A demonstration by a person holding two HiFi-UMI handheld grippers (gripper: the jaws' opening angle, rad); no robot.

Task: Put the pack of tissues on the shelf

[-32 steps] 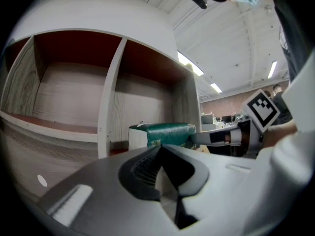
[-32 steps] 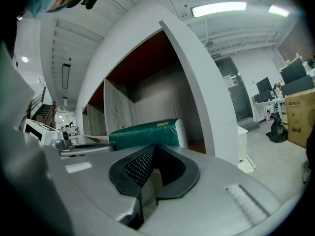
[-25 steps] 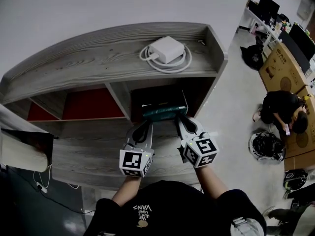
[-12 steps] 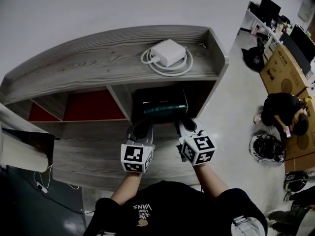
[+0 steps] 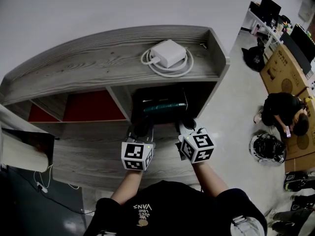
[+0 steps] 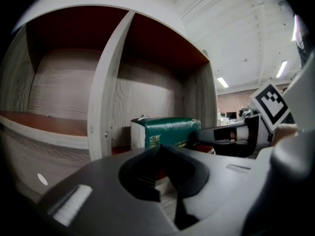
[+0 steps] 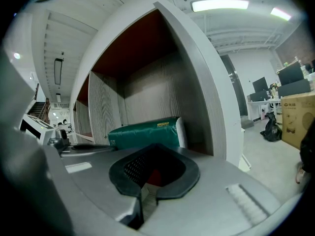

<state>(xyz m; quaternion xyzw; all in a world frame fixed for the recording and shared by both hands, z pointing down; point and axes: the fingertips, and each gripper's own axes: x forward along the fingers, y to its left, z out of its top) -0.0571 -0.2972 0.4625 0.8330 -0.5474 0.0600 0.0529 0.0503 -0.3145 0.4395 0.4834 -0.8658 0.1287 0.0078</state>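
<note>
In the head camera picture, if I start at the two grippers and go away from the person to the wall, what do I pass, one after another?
left gripper and right gripper, side by side → pack of tissues in the shelf → white charger on the shelf's top → wall

The right gripper (image 7: 150, 173) has its jaws pressed together, with nothing between them. Just past it, a green pack of tissues (image 7: 142, 133) lies inside the wooden shelf (image 7: 211, 107), close to the right wall. A long light (image 7: 219, 5) glows on the ceiling.
</note>
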